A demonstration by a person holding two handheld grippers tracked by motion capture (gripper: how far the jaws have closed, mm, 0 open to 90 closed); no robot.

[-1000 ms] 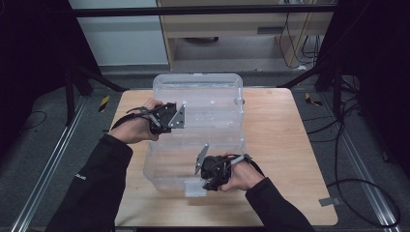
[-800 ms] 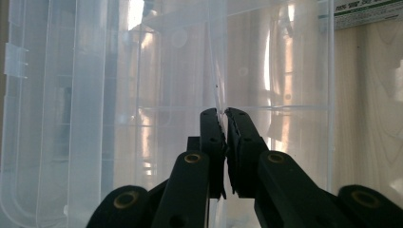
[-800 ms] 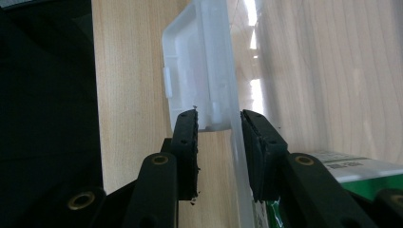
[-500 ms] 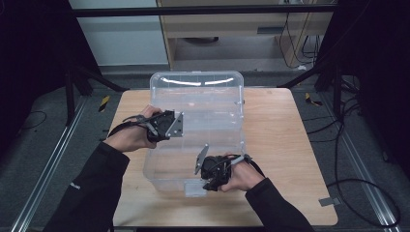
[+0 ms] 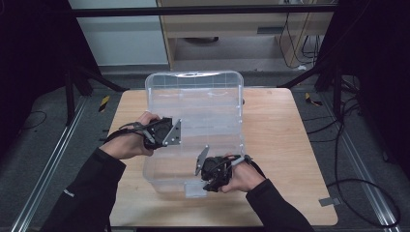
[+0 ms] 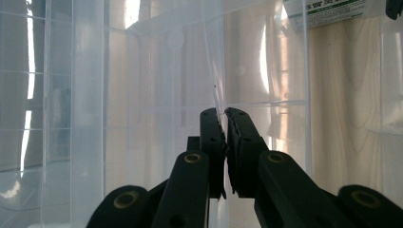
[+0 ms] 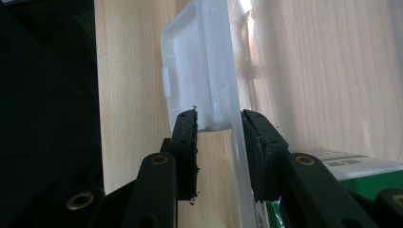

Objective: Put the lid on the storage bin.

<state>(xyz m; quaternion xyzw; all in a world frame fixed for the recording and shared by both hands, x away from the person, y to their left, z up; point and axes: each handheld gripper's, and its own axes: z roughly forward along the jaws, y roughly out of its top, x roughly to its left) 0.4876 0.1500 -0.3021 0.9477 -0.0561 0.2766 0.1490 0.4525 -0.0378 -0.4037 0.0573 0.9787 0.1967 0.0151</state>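
Observation:
A clear plastic organiser box (image 5: pixel 193 104) lies open on the wooden table (image 5: pixel 280 140), its lid swung up toward the far side. At the box's left edge, my left gripper (image 5: pixel 177 136) is shut on a thin clear wall of the box (image 6: pixel 216 71); the jaws (image 6: pixel 223 114) pinch its edge. My right gripper (image 5: pixel 205 185) is at the near front wall. It is shut across that wall and the white latch tab (image 7: pixel 199 71), with one pad on each side (image 7: pixel 219 118).
A green-and-white label (image 7: pixel 328 161) is stuck to the box near the right jaw. Bare wood lies to the right of the box. Dark floor, metal rails (image 5: pixel 43 159) and cables (image 5: pixel 358 188) surround the table.
My left hand has slid a little toward the near side along the box's left edge, still pinching the clear plastic. The lid's far edge stands slightly higher in the picture. The right hand has stayed put.

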